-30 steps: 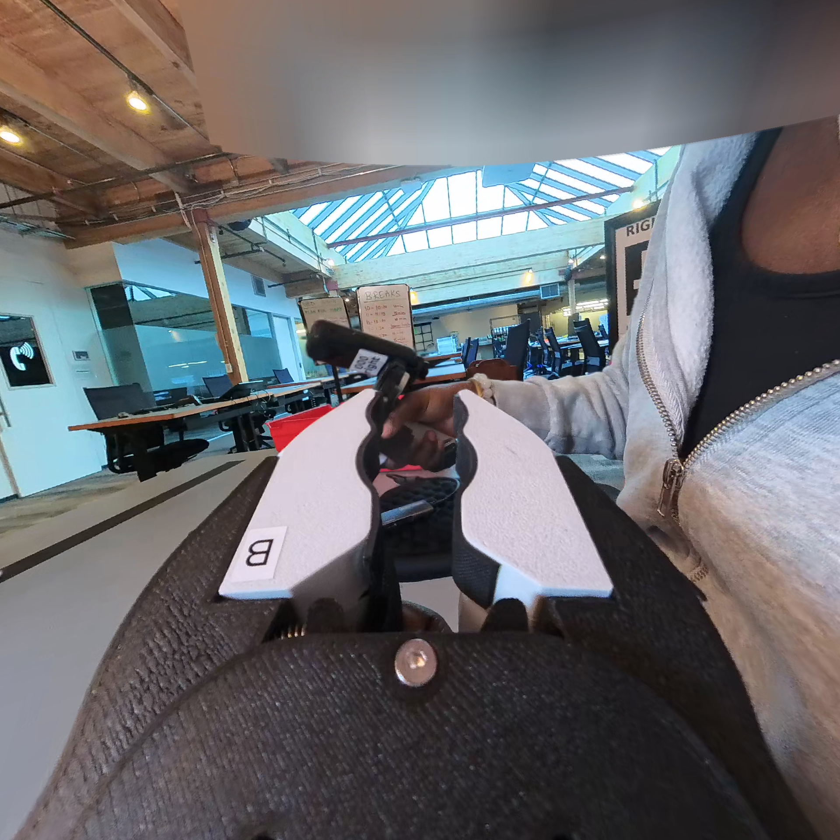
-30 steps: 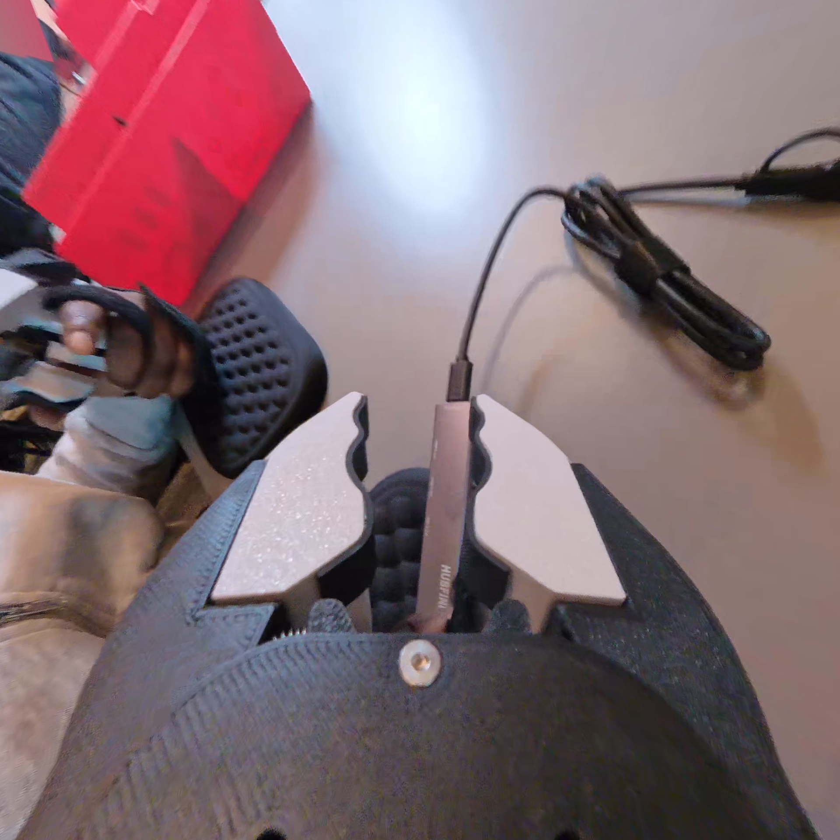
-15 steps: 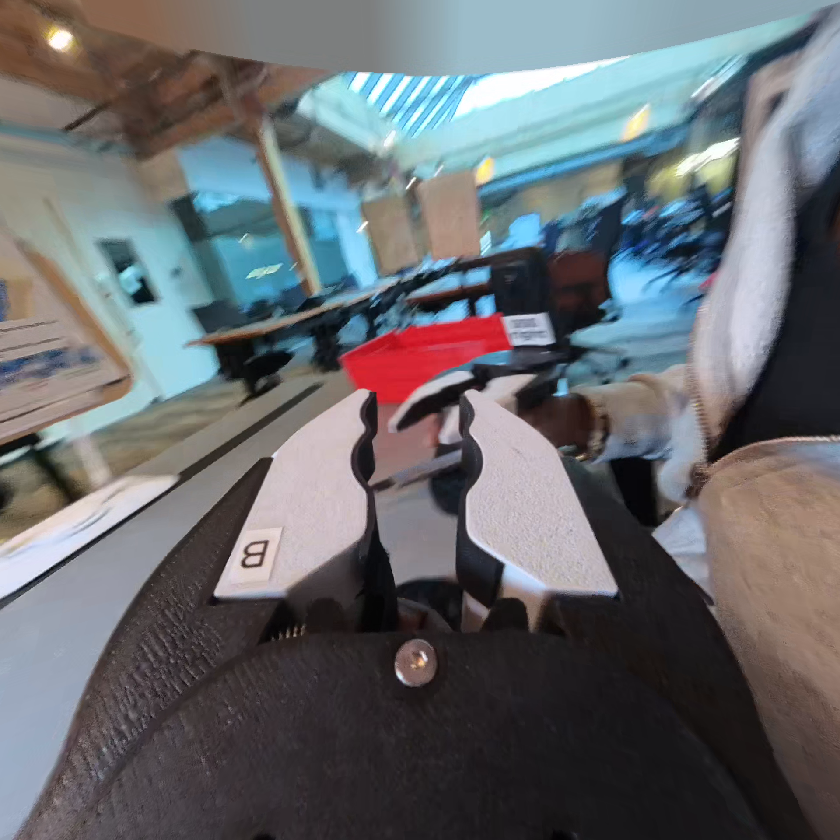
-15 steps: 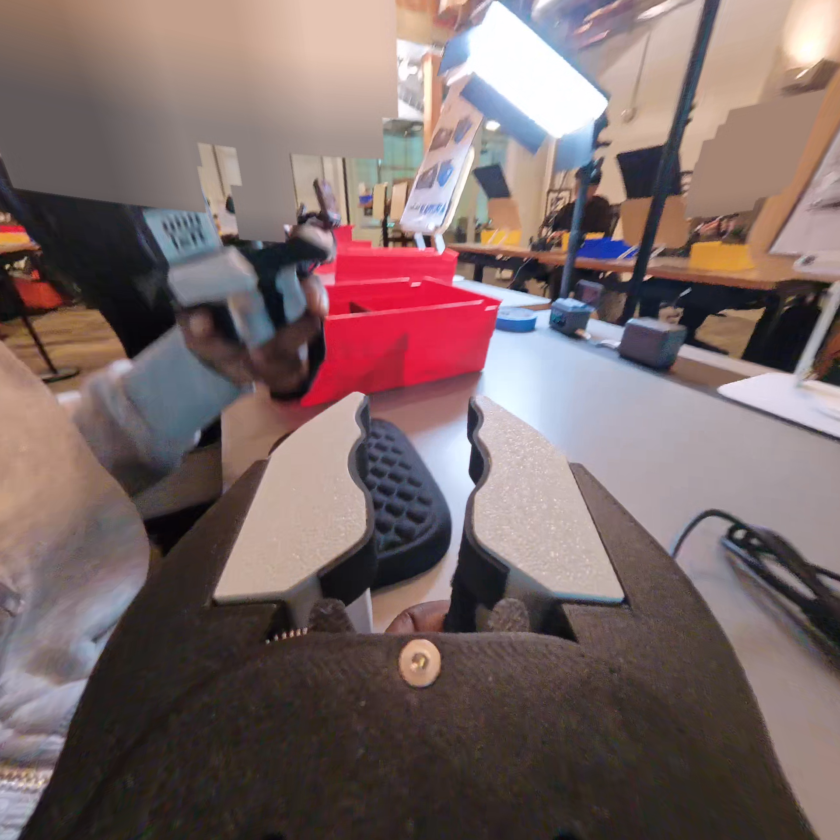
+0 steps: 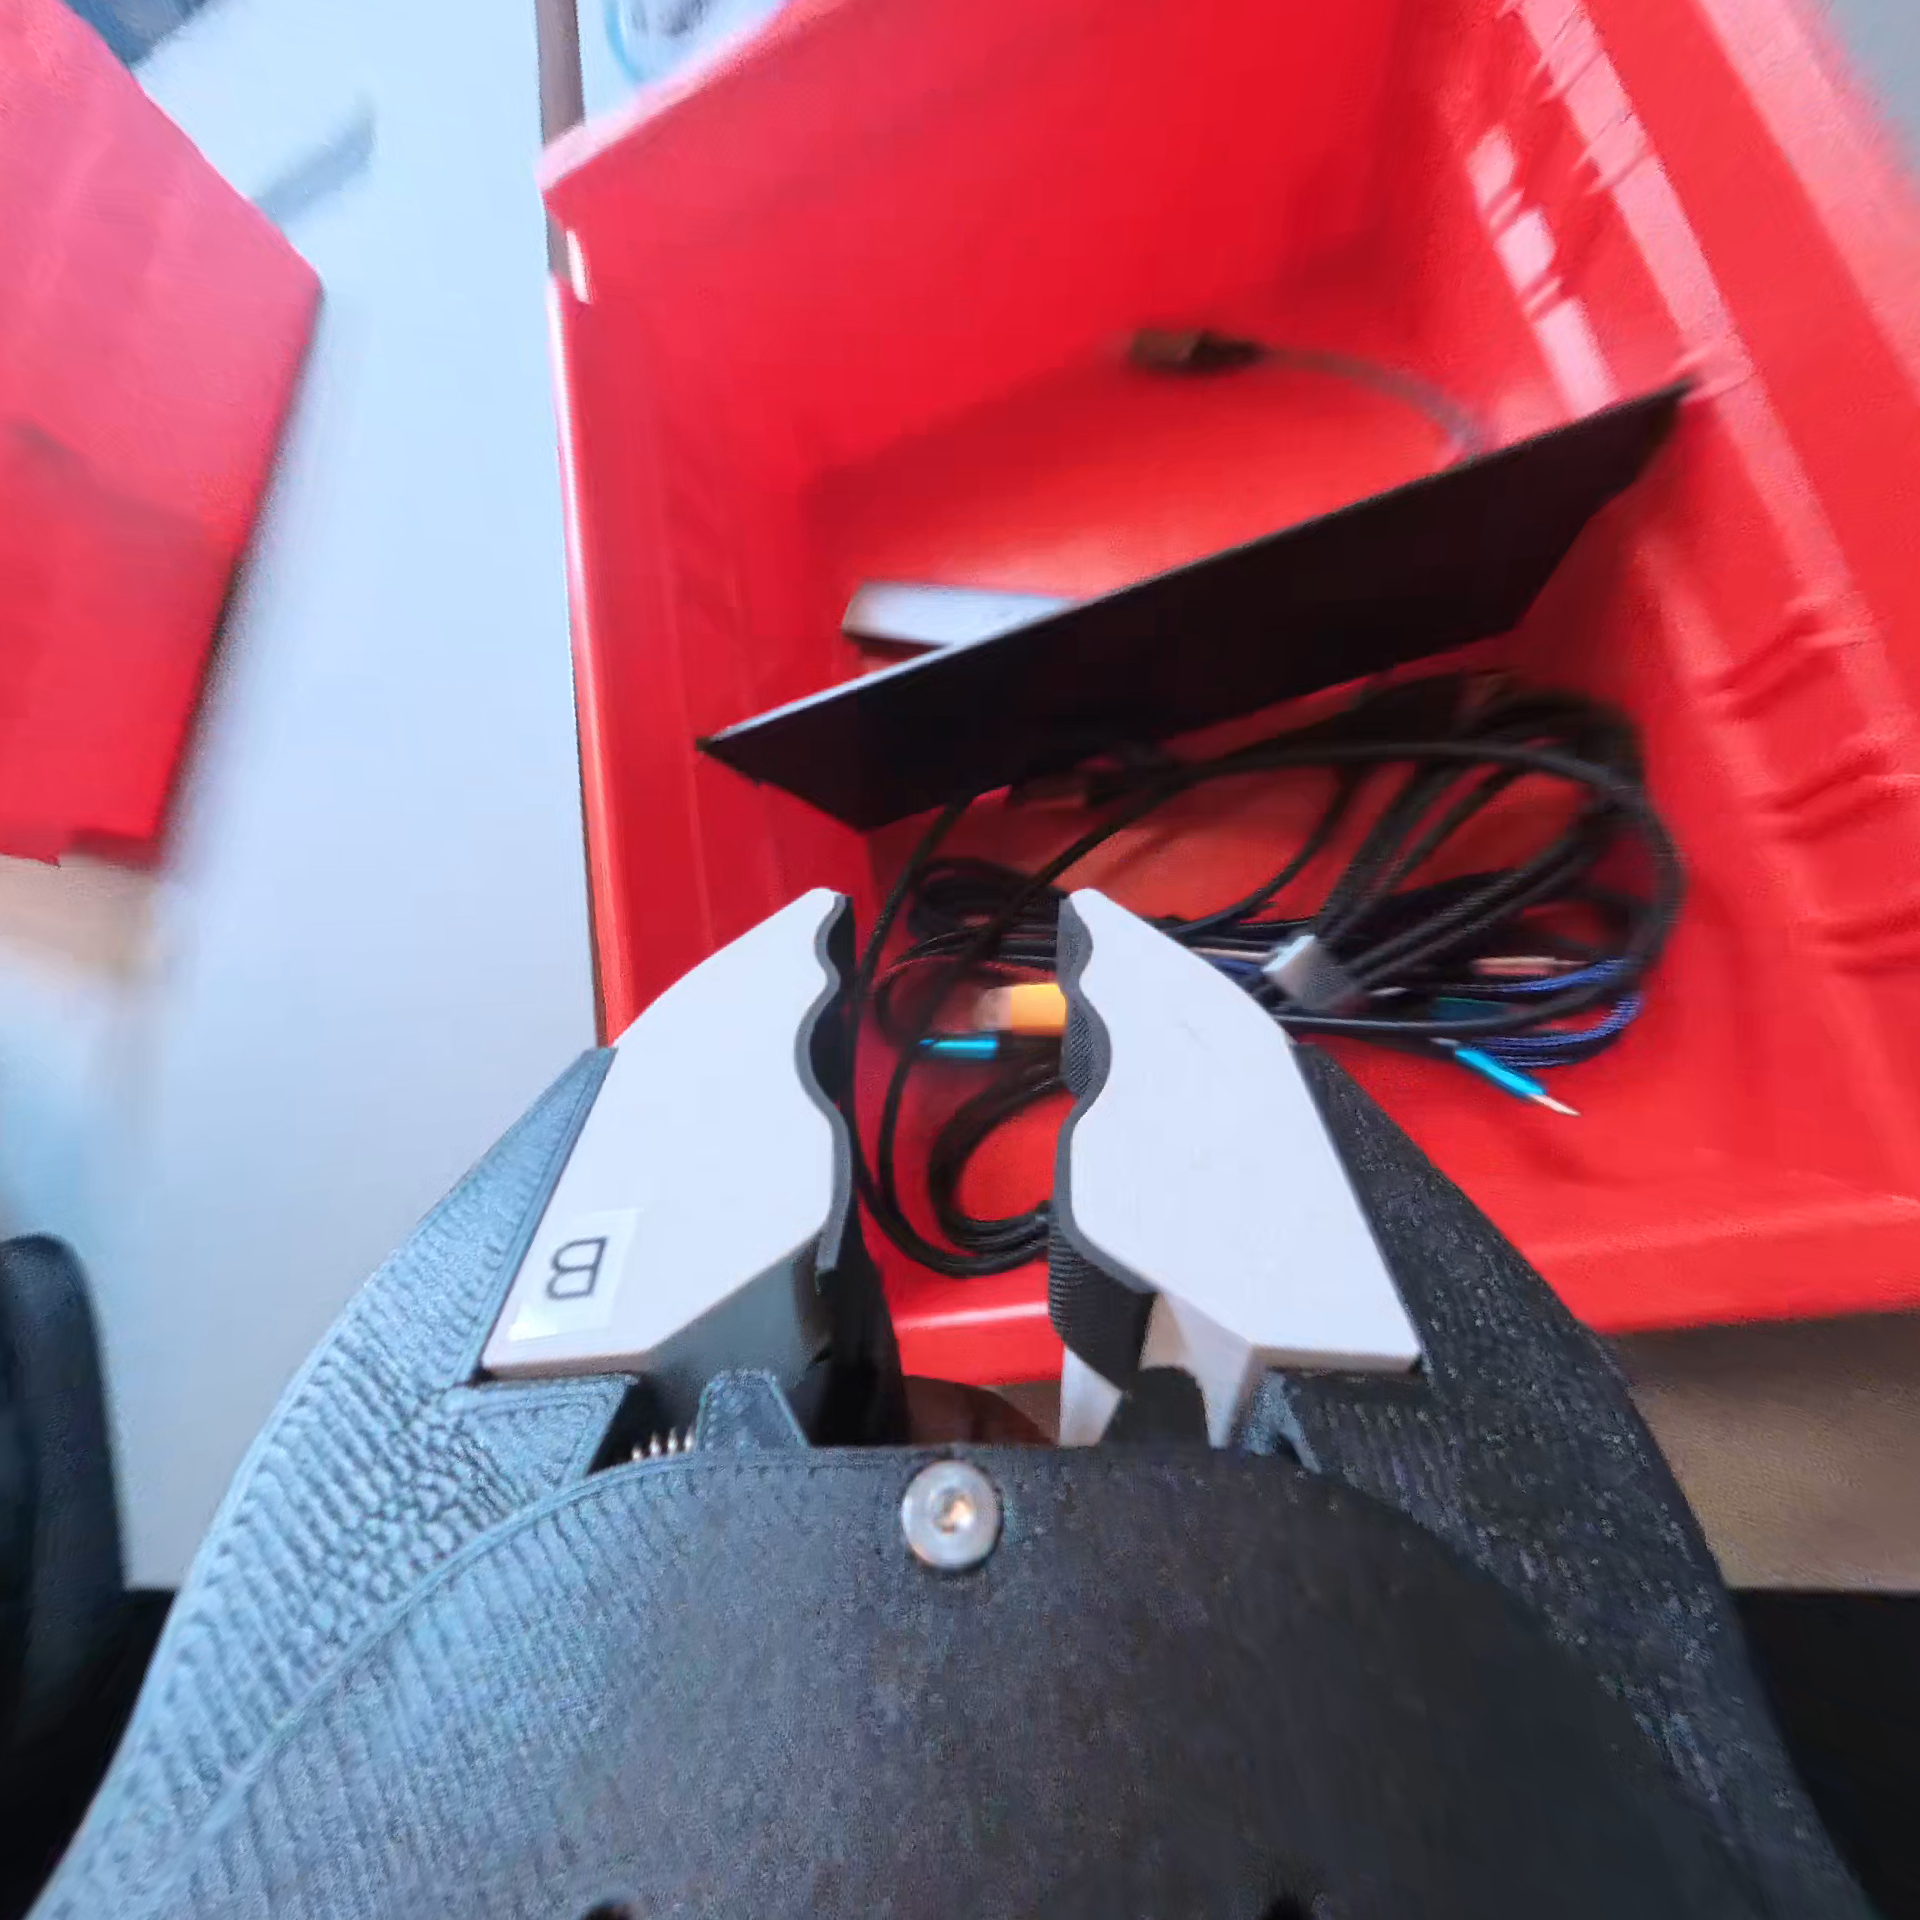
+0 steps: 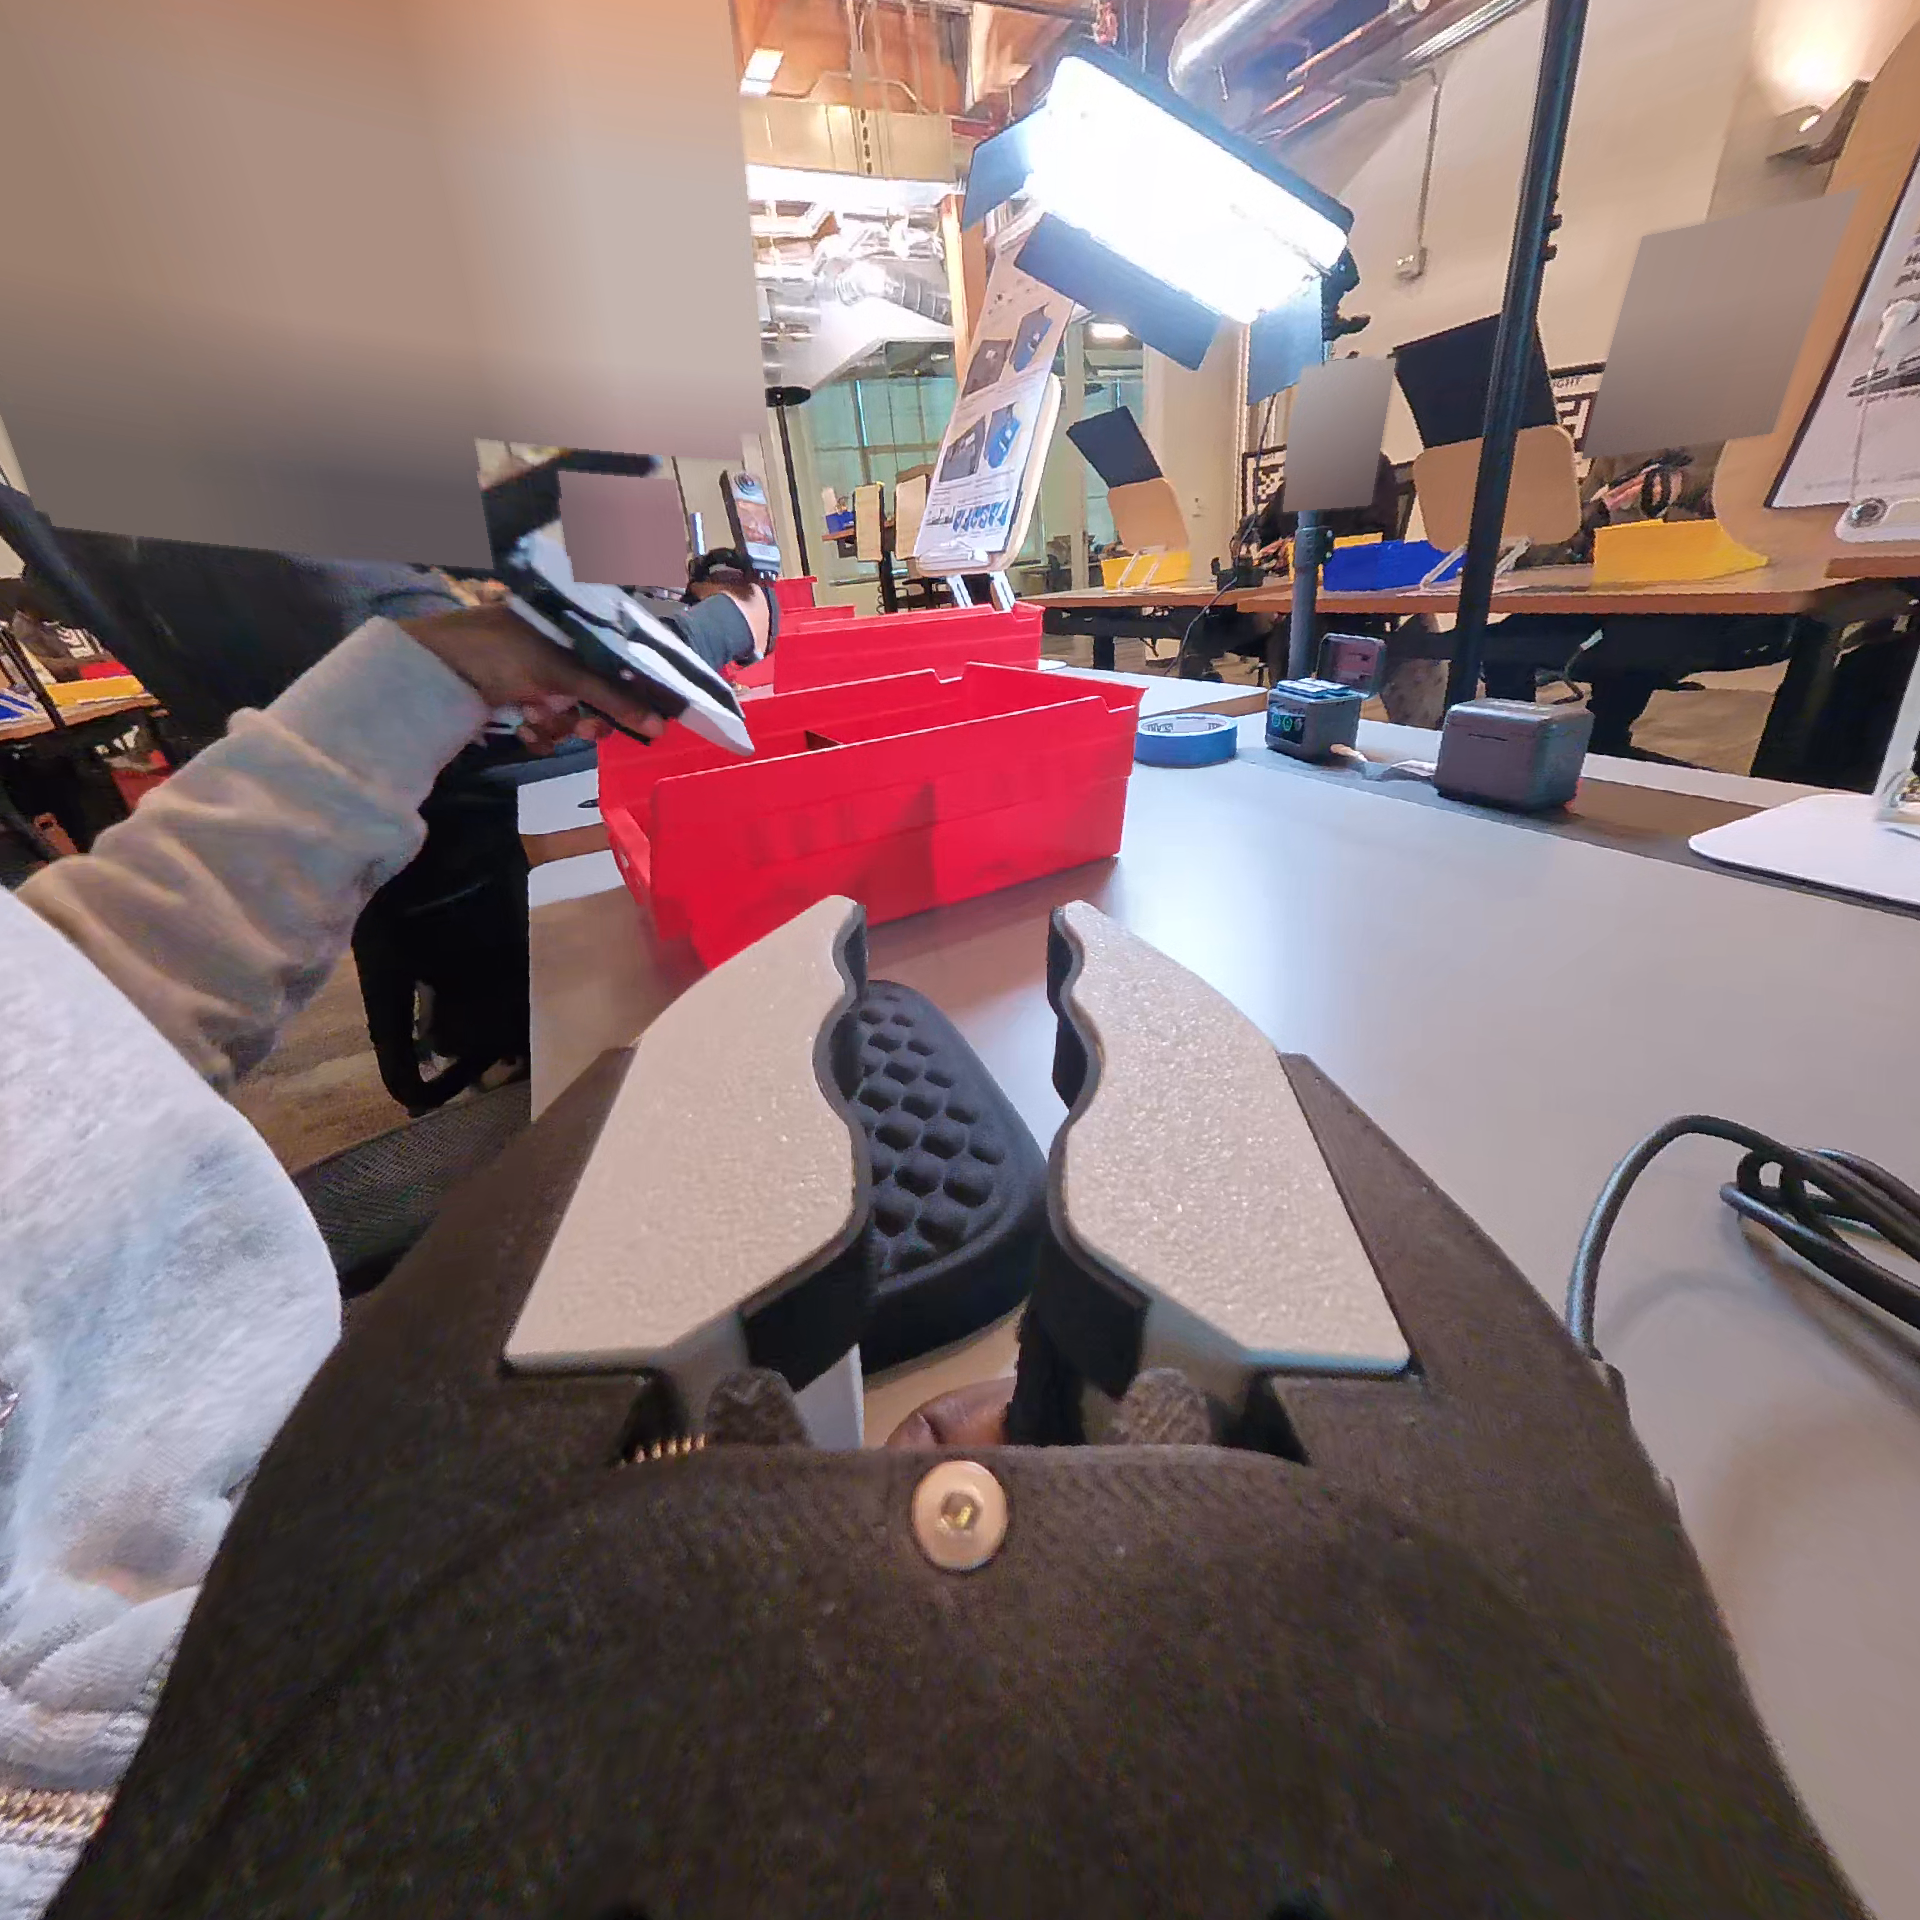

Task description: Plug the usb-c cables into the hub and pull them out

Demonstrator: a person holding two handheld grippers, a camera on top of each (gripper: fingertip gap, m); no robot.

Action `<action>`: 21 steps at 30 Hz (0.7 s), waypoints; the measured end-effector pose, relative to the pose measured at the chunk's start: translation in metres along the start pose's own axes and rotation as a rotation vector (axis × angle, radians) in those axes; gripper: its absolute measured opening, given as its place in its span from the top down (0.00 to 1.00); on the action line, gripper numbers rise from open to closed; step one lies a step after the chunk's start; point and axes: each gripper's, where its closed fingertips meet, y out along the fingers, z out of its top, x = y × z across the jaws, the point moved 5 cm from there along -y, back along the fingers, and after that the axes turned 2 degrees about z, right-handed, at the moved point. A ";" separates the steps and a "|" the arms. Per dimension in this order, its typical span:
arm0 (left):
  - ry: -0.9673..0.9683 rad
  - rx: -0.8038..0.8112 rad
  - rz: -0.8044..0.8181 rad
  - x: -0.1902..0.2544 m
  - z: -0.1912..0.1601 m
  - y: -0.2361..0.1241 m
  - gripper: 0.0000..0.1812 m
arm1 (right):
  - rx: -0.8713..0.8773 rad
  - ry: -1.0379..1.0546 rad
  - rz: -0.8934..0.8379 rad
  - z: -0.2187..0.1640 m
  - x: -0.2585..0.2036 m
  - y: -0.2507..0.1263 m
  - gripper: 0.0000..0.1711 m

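My left gripper [image 5: 956, 914] is open and empty, pointing down into a red bin [image 5: 727, 436]. A tangle of black, blue and orange-tipped usb cables [image 5: 1351, 935] lies on the bin floor in front of a tilted black divider [image 5: 1195, 665]. A grey flat item [image 5: 935, 613] shows behind the divider; I cannot tell if it is the hub. My right gripper [image 6: 956, 925] is open and empty above the table's near edge. In the right wrist view the left gripper [image 6: 665, 675] hovers over the red bin [image 6: 883, 810]. A coiled black cable [image 6: 1818, 1216] lies on the table at right.
A black padded armrest [image 6: 935, 1143] sits just beyond my right fingertips. A blue tape roll [image 6: 1184, 738], two small dark boxes [image 6: 1512, 753] and a white pad [image 6: 1808, 852] stand at the table's back. Another red bin [image 5: 114, 436] lies left of the first. Tip to tip, the grippers are about 40 cm apart.
My left gripper swung from facing the room to looking down into the red bin. My right gripper tilted up off the table, and the hub that lay between its fingers is gone from view.
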 end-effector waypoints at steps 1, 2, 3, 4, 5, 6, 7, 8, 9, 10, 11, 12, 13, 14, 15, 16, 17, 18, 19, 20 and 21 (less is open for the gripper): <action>0.028 -0.062 0.024 -0.003 -0.001 0.012 0.79 | -0.004 -0.006 0.004 0.000 -0.001 0.000 0.81; 0.074 -0.105 0.042 -0.004 -0.002 0.022 0.80 | -0.006 -0.010 0.008 0.000 -0.001 0.001 0.81; 0.116 -0.132 0.050 -0.004 -0.002 0.030 0.81 | -0.004 -0.010 0.008 0.000 -0.001 0.000 0.81; 0.137 -0.155 0.058 -0.004 -0.002 0.039 0.81 | 0.000 -0.008 0.007 0.000 -0.001 0.000 0.81; 0.149 -0.181 0.058 -0.005 -0.003 0.046 0.81 | 0.003 -0.003 0.008 0.000 -0.001 0.000 0.81; 0.159 -0.211 0.050 -0.004 -0.005 0.053 0.81 | 0.007 0.002 0.008 0.000 0.000 -0.001 0.81; 0.168 -0.238 0.044 -0.004 -0.009 0.059 0.82 | 0.010 0.008 0.008 0.000 0.000 -0.001 0.82; 0.177 -0.259 0.045 -0.005 -0.012 0.063 0.82 | 0.013 0.015 0.007 0.001 0.001 -0.001 0.82; 0.185 -0.283 0.047 -0.005 -0.016 0.067 0.85 | 0.017 0.021 0.005 0.001 0.002 -0.001 0.82; 0.197 -0.300 0.057 -0.007 -0.020 0.070 0.92 | 0.020 0.028 0.003 0.001 0.003 -0.002 0.82; 0.207 -0.287 0.086 -0.009 -0.019 0.070 0.94 | 0.022 0.035 0.002 0.001 0.003 -0.002 0.82; 0.210 -0.268 0.097 -0.009 -0.017 0.065 0.95 | 0.025 0.043 0.000 0.001 0.004 -0.002 0.82; 0.210 -0.242 0.114 -0.010 -0.012 0.058 0.95 | 0.029 0.051 -0.001 0.001 0.005 -0.002 0.82; 0.208 -0.209 0.137 -0.012 -0.006 0.048 0.96 | 0.033 0.059 -0.003 0.001 0.006 -0.003 0.83; 0.199 -0.174 0.157 -0.015 0.001 0.036 0.97 | 0.038 0.067 -0.005 0.002 0.006 -0.003 0.83; 0.190 -0.136 0.175 -0.018 0.008 0.024 0.97 | 0.042 0.076 -0.008 0.002 0.007 -0.003 0.83; 0.181 -0.091 0.195 -0.021 0.016 0.011 0.97 | 0.046 0.084 -0.011 0.002 0.008 -0.004 0.83; 0.170 -0.043 0.214 -0.024 0.024 -0.002 0.98 | 0.051 0.091 -0.013 0.002 0.009 -0.004 0.83; 0.160 0.002 0.238 -0.027 0.032 -0.015 0.98 | 0.056 0.096 -0.016 0.002 0.009 -0.005 0.83; 0.159 0.045 0.253 -0.030 0.040 -0.028 0.98 | 0.061 0.099 -0.017 0.003 0.010 -0.005 0.83; 0.156 0.092 0.263 -0.031 0.049 -0.040 0.98 | 0.064 0.101 -0.018 0.003 0.010 -0.006 0.83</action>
